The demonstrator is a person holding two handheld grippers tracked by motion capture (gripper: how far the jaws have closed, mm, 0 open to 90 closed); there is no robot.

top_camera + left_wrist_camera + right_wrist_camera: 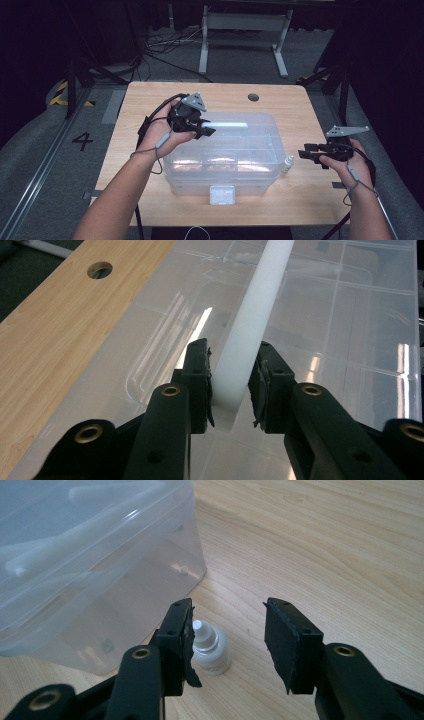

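Note:
A clear plastic box [260, 170] with a clear lid [350, 330] stands in the middle of the wooden table [150, 100]. A white bar handle [227, 125] [250, 325] runs along the lid's top. My left gripper [209, 131] [231, 347] is over the lid at the handle's left end, and both pads press on the bar. A small white dropper bottle [288, 164] [211, 651] stands upright on the table by the box's right front corner. My right gripper [303, 151] [227, 607] hovers just right of it, open, with the bottle close to one jaw.
A white latch [221, 194] sits on the box's front wall. There is a round hole [253, 97] [100, 270] in the tabletop behind the box. Blurred items lie inside the box. Bare wood [325, 545] spreads to the right of the bottle. A metal table frame [245, 30] stands on the floor beyond.

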